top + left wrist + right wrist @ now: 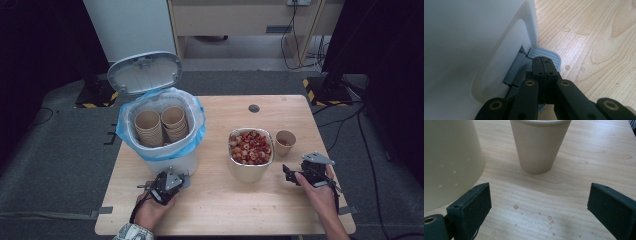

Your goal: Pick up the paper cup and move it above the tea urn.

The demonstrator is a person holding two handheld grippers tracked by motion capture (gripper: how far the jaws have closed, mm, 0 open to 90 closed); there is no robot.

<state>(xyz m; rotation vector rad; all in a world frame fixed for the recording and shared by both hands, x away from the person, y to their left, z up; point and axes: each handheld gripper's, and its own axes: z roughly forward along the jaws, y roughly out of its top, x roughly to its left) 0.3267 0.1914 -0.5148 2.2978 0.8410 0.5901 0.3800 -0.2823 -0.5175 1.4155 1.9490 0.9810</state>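
While my left tongs (545,65) press their closed tips down on the grey pedal (546,55) at the foot of the white bin (170,160), its lid (144,72) stands raised over two stacks of paper cups (161,126) inside the blue liner. My right tongs (539,205) are spread wide with nothing between them, low over the worktop (220,200), pointing at a paper cup (539,143) that stands upright just ahead, beside the metal bowl (250,170) of red and pale snack rings.
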